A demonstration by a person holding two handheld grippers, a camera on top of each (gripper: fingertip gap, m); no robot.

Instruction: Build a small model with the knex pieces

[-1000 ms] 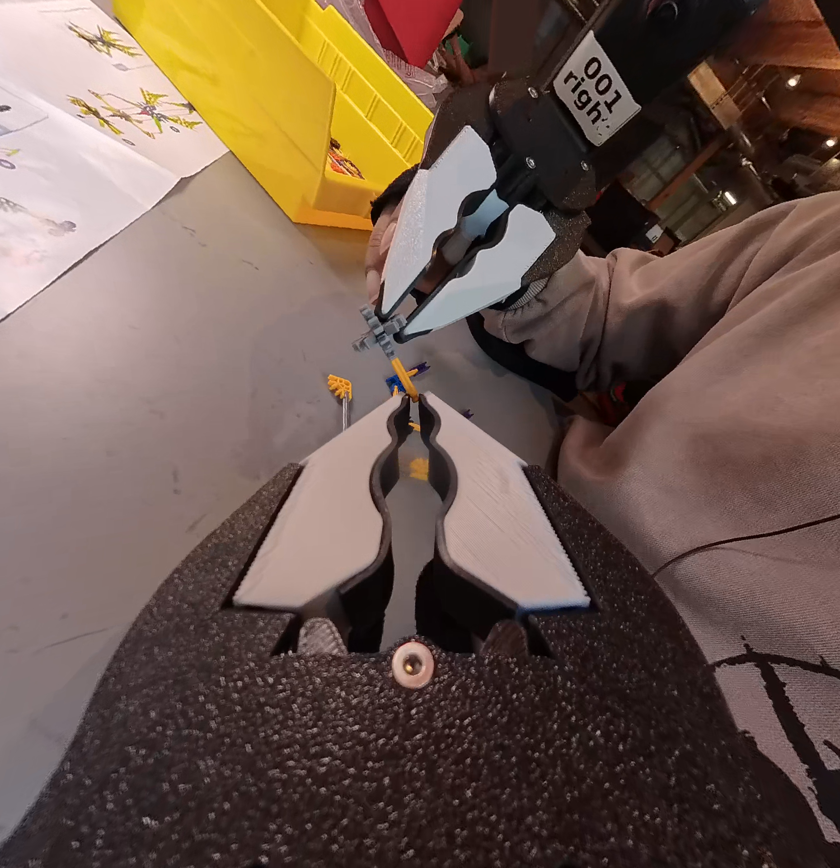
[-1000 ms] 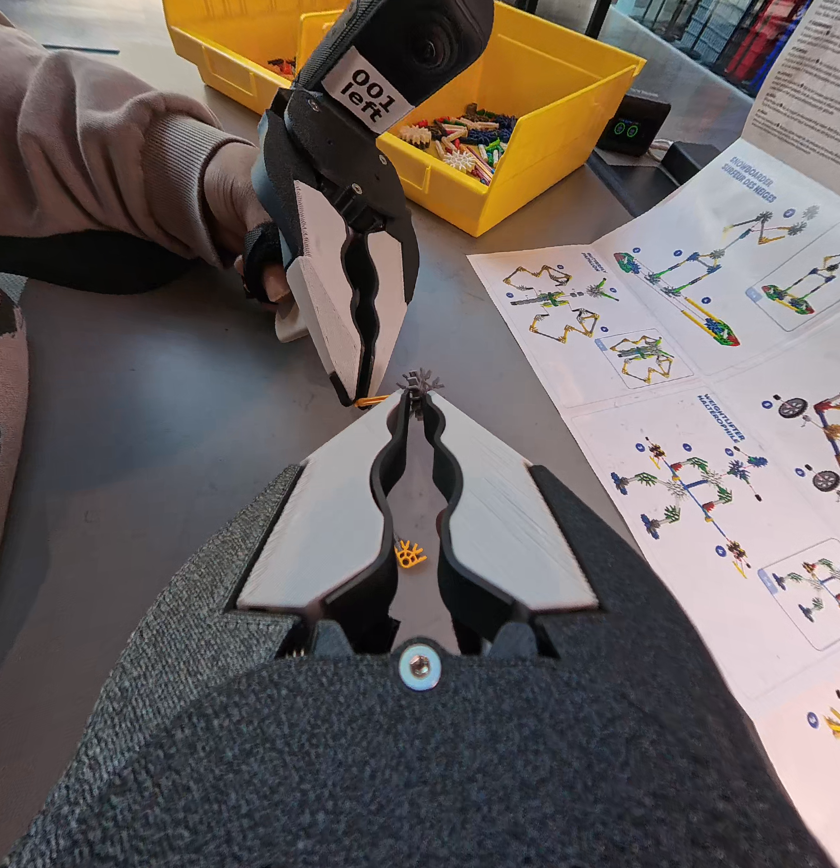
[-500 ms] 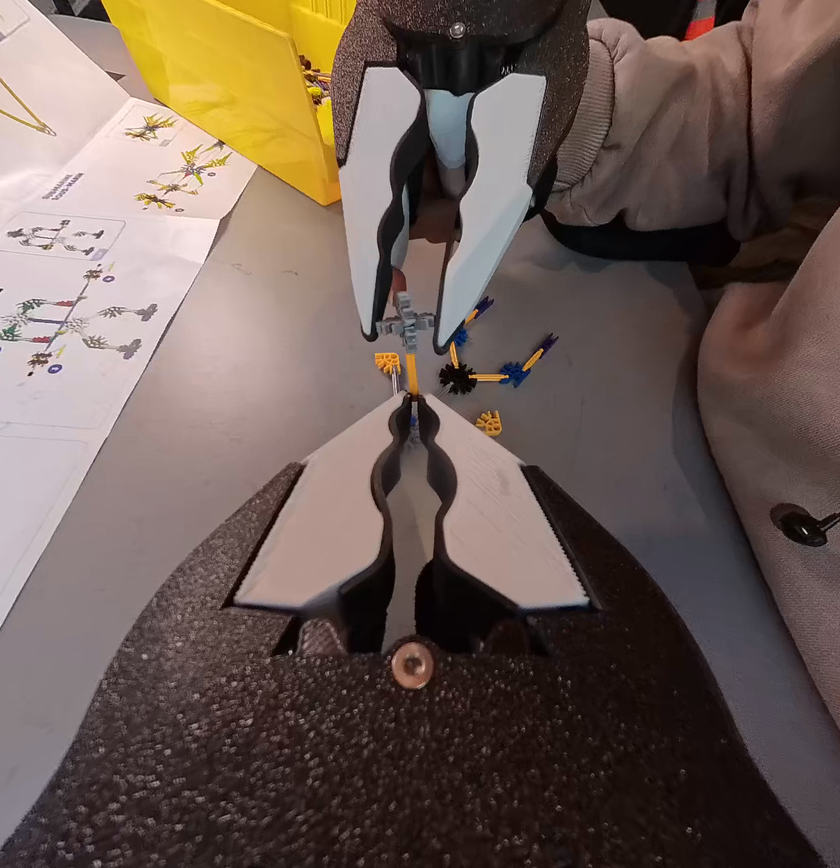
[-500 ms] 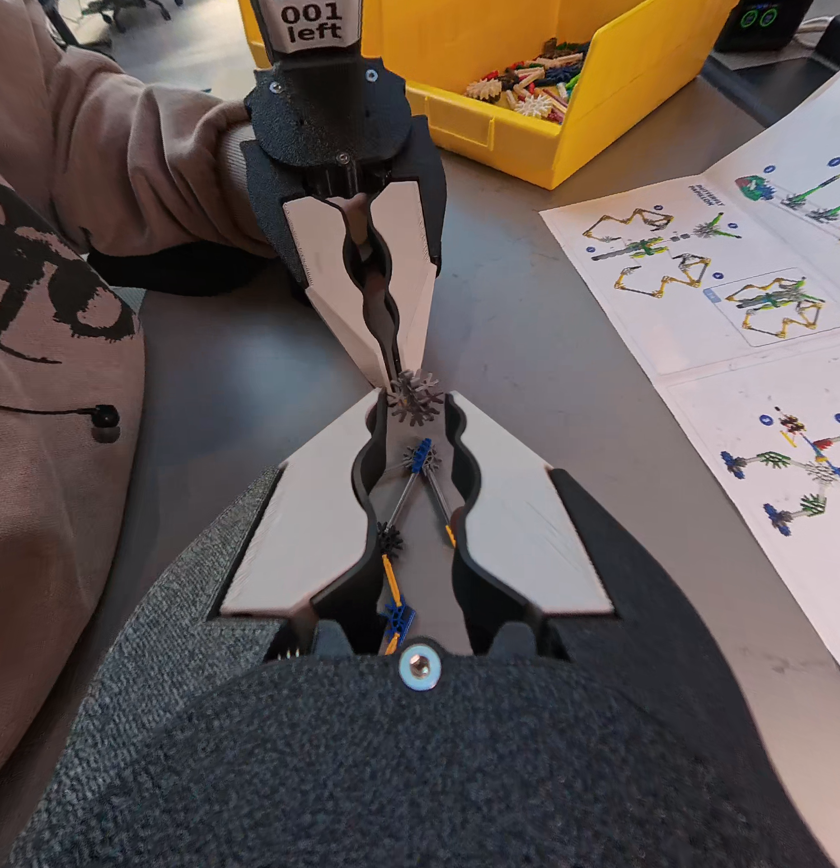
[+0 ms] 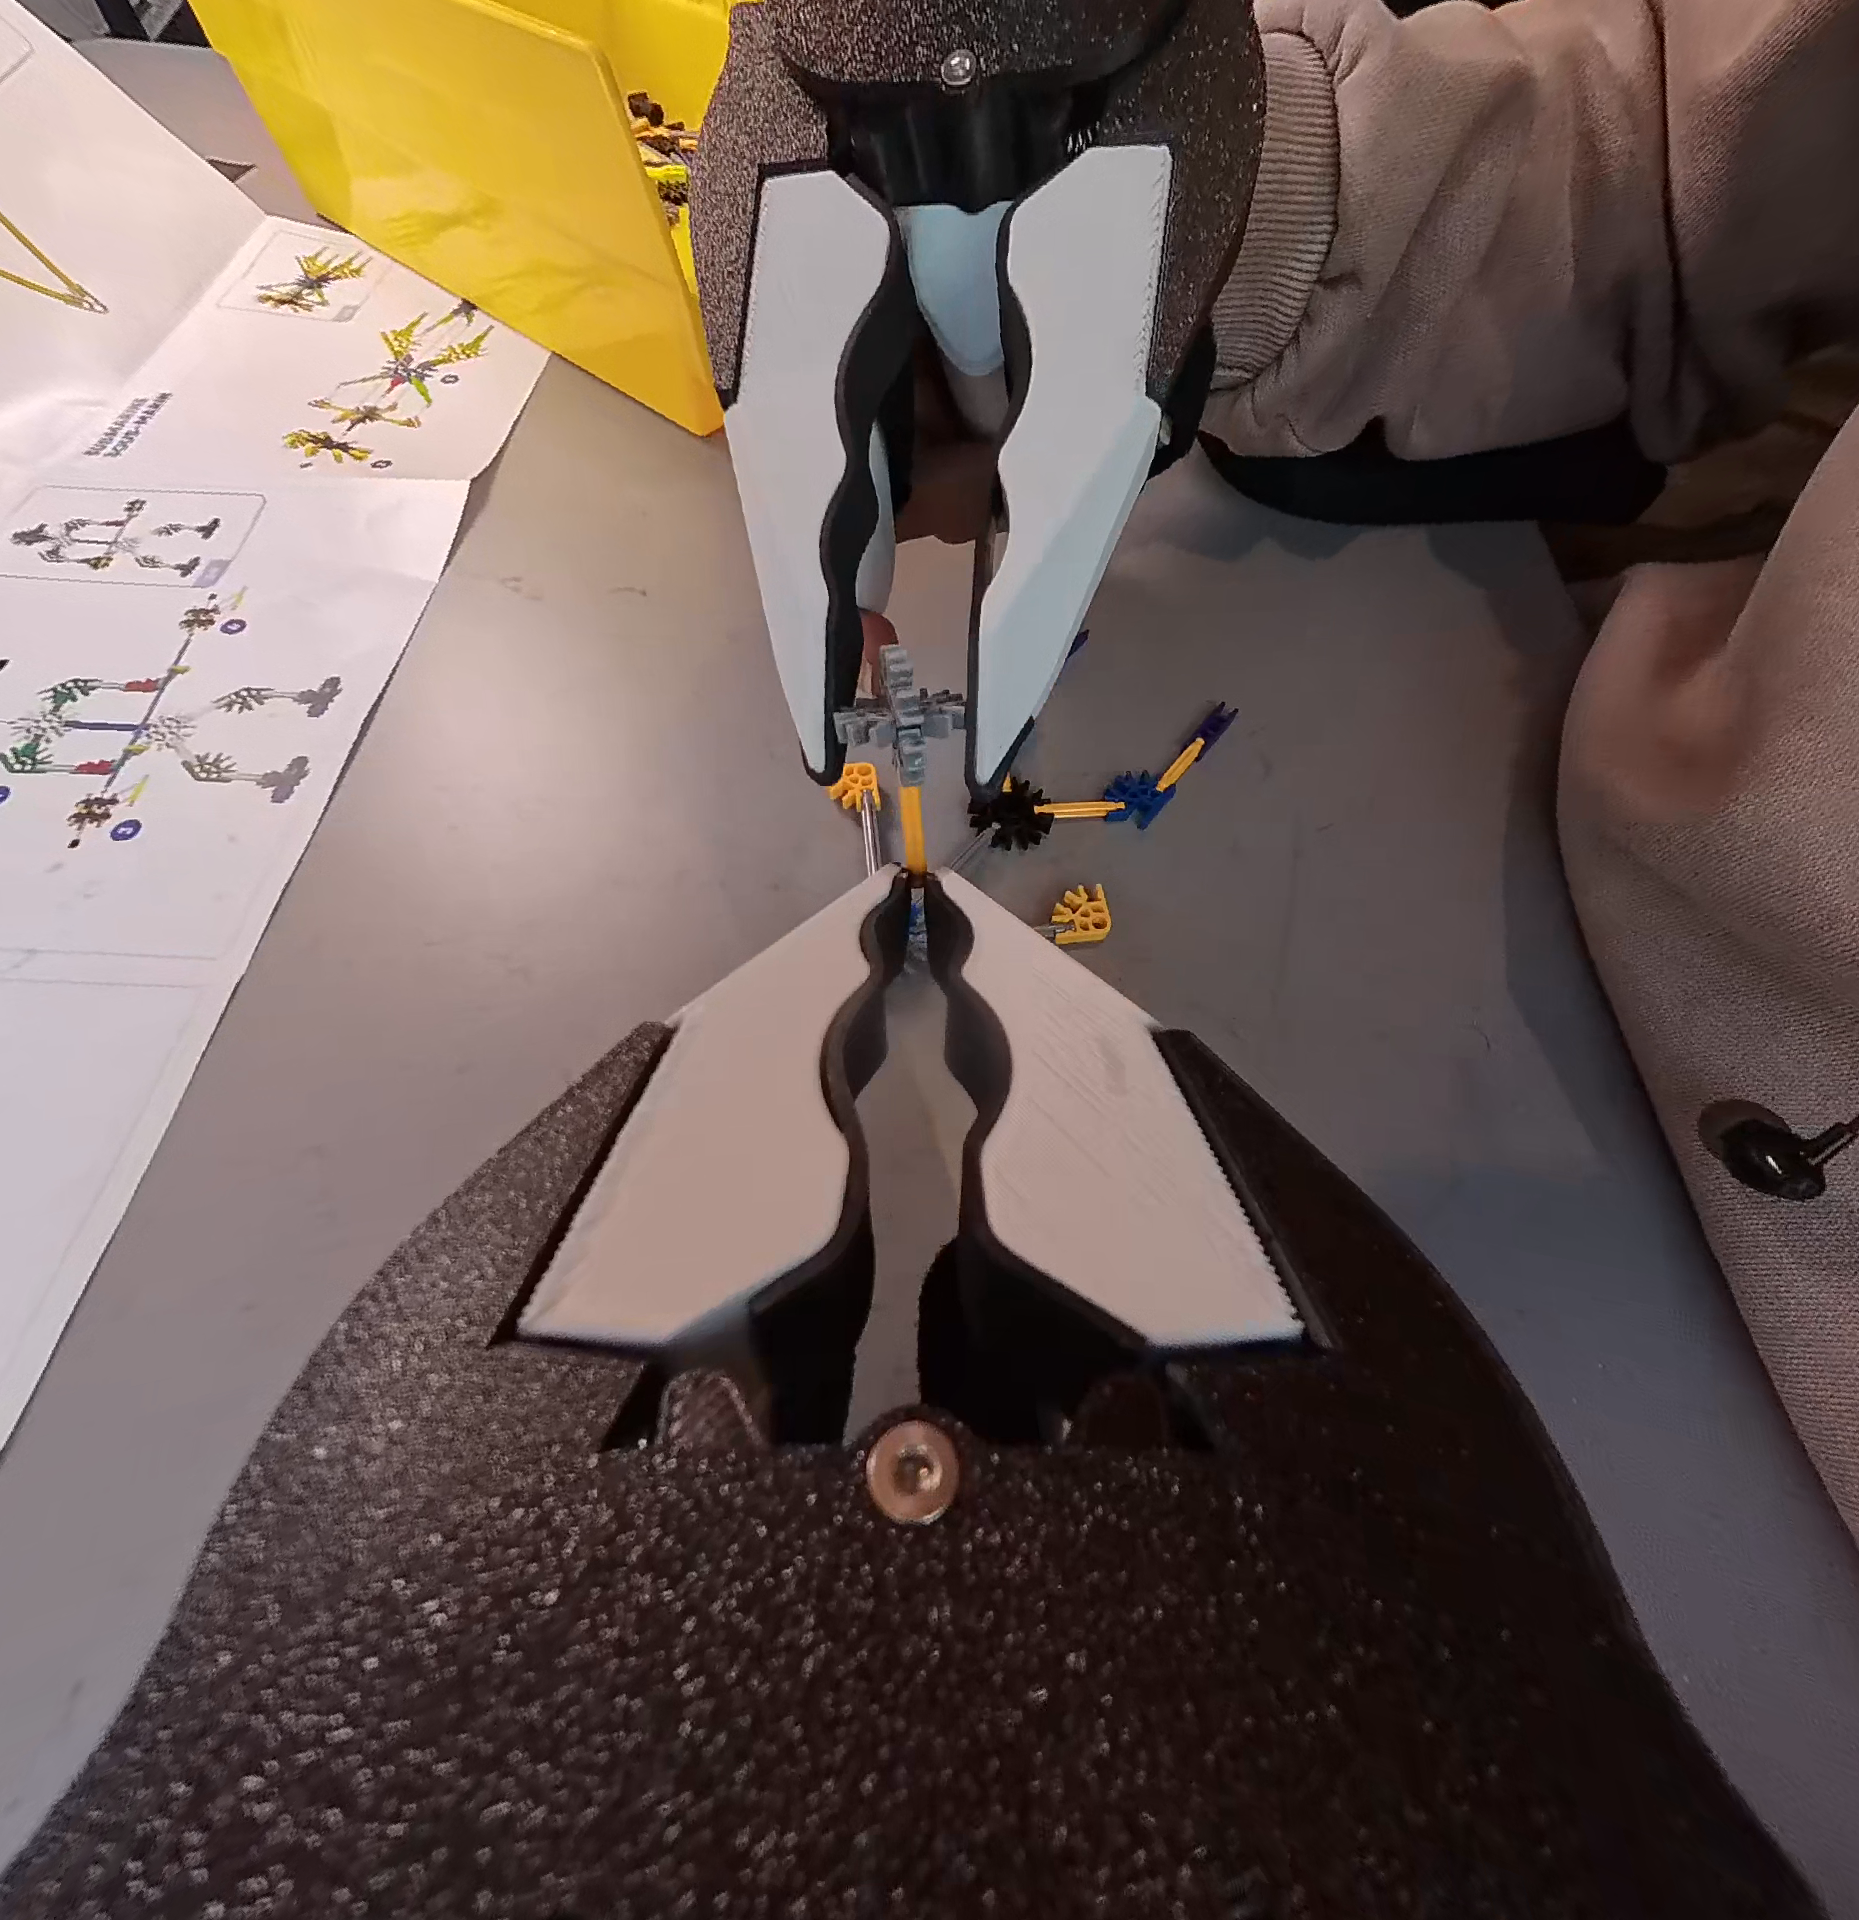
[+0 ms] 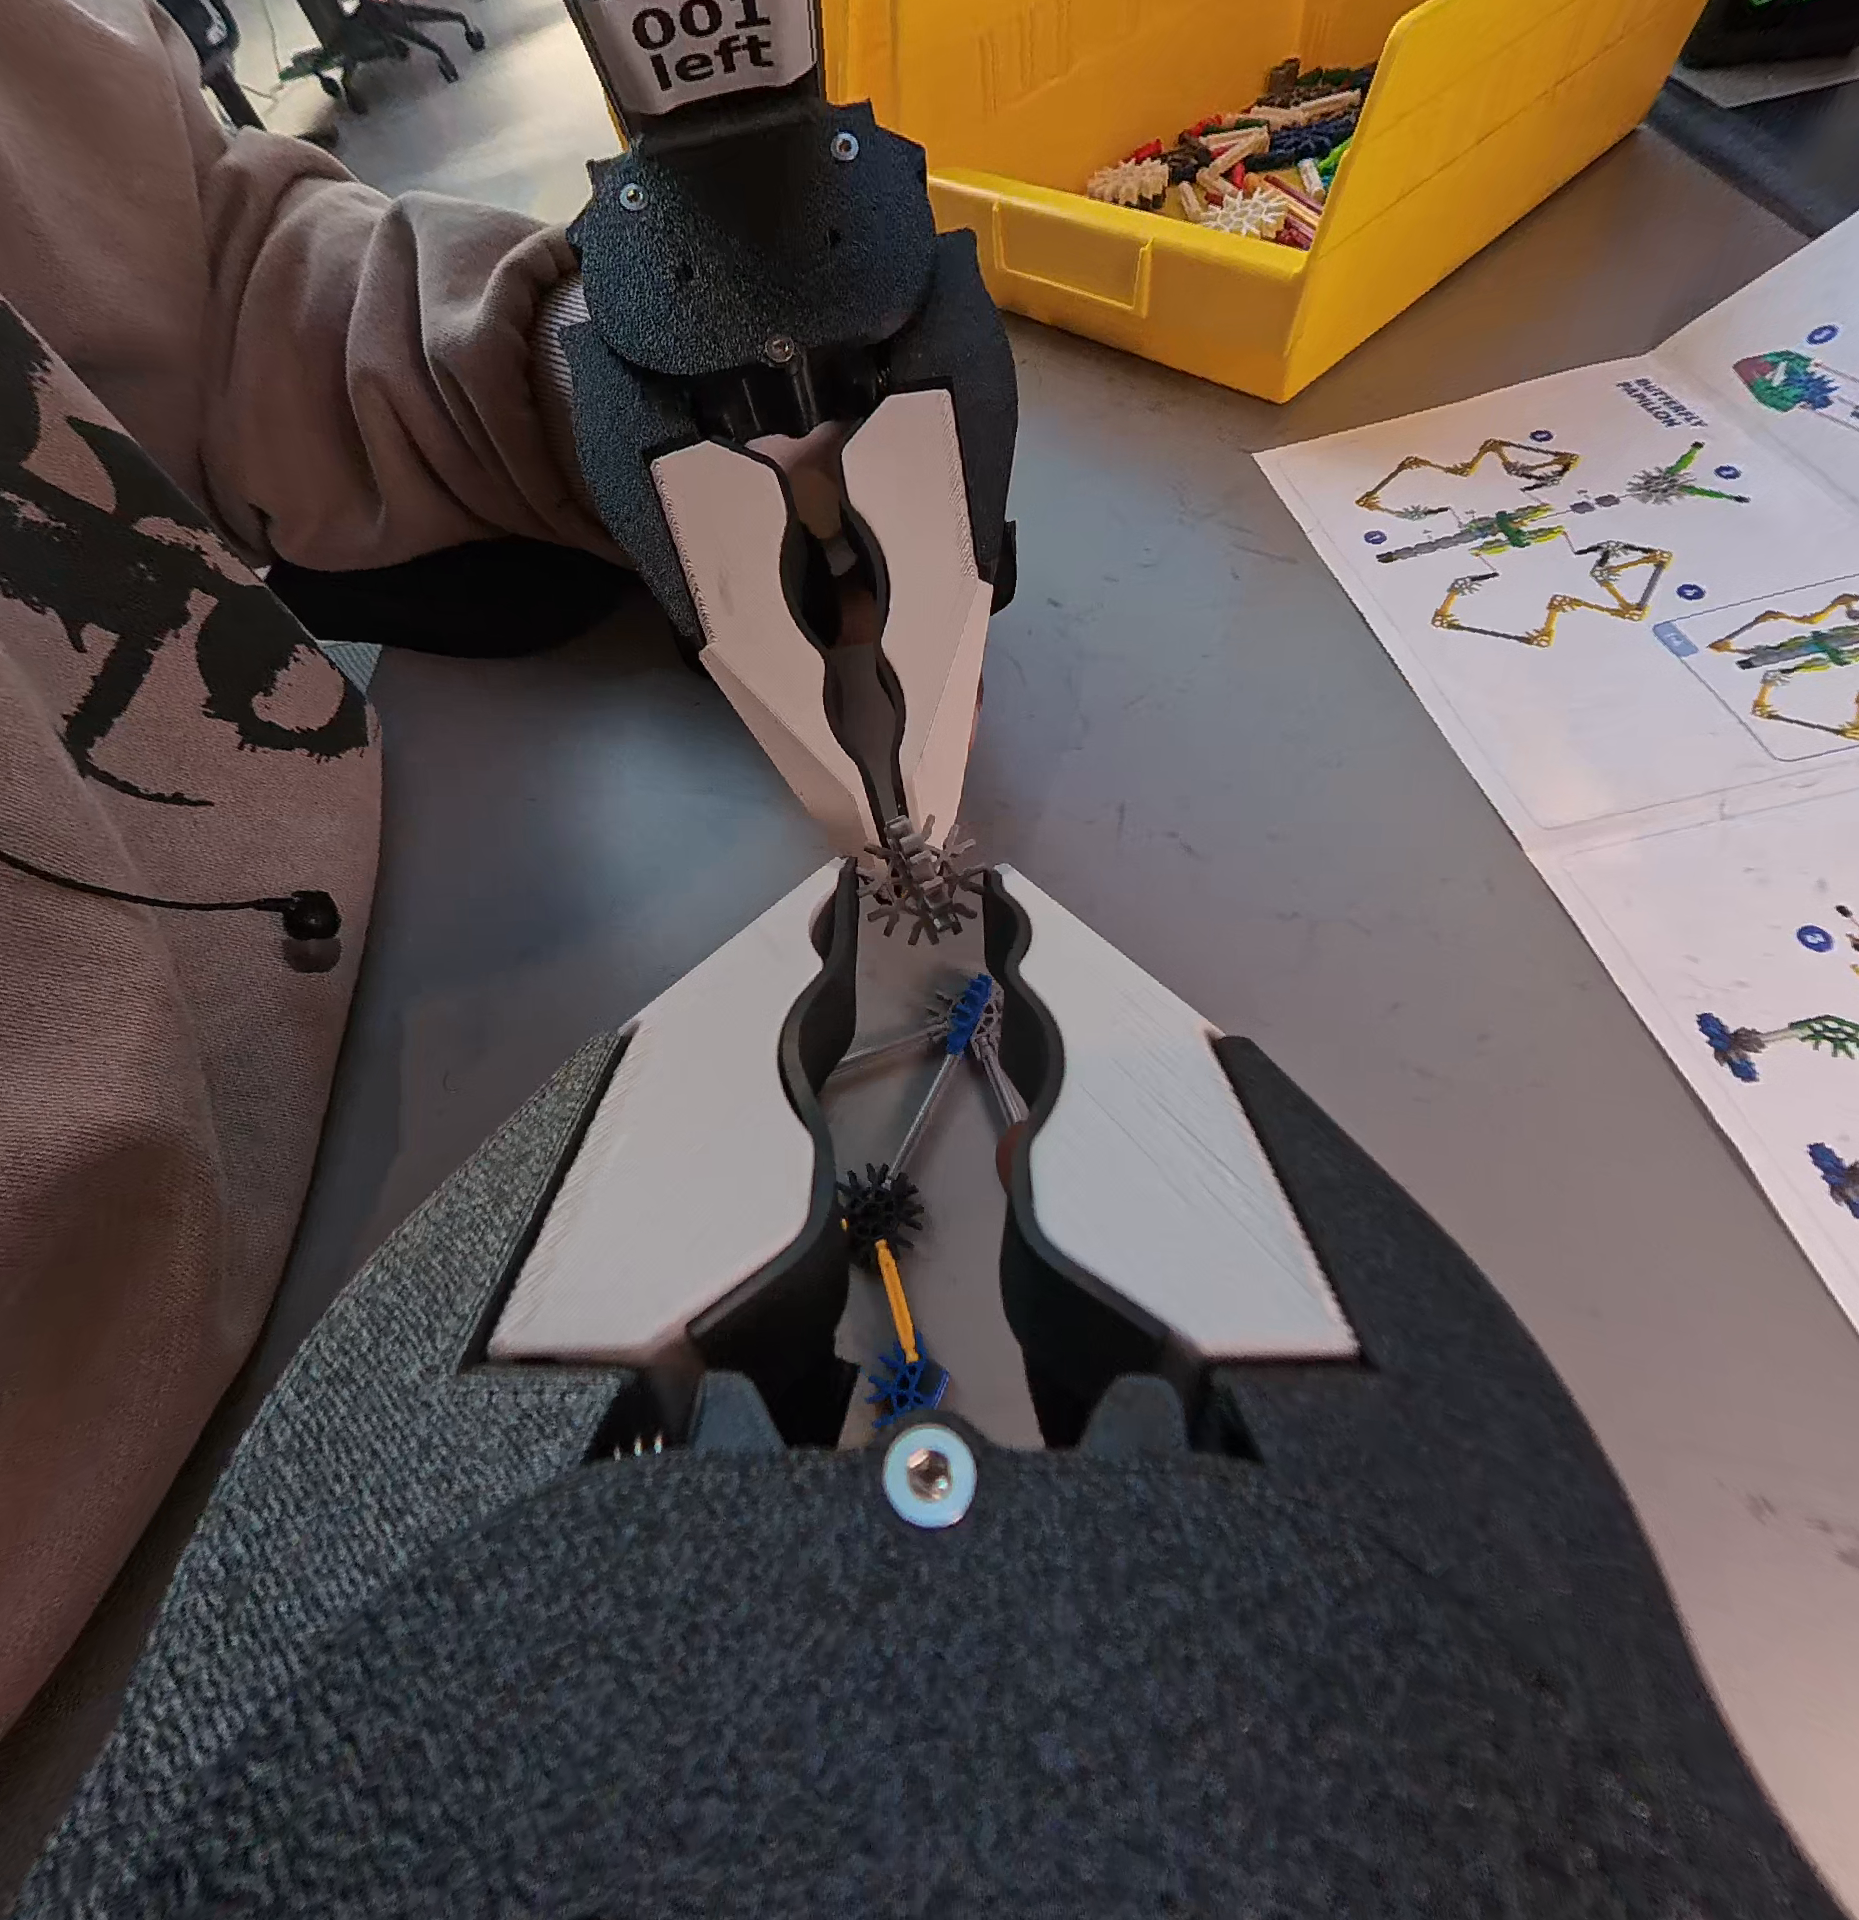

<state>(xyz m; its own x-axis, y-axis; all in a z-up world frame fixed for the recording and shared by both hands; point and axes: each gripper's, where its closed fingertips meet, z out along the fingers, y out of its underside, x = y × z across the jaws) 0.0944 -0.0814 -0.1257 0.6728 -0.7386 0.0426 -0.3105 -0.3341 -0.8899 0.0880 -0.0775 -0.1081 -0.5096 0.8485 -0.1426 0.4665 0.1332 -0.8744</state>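
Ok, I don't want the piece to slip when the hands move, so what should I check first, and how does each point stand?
1. left gripper shut on the yellow rod: ok.
2. Rod's far end meets the gray connector: ok, but how deep it sits cannot be told.
3. right gripper clamping the gray connector: cannot tell. Its jaws flank the connector, but contact is unclear.
4. Rod in line with both grippers: ok.
5. Clearance from the black connector lying on the table: cannot tell. It shows right beside one right fingertip, and the height between them is unclear.
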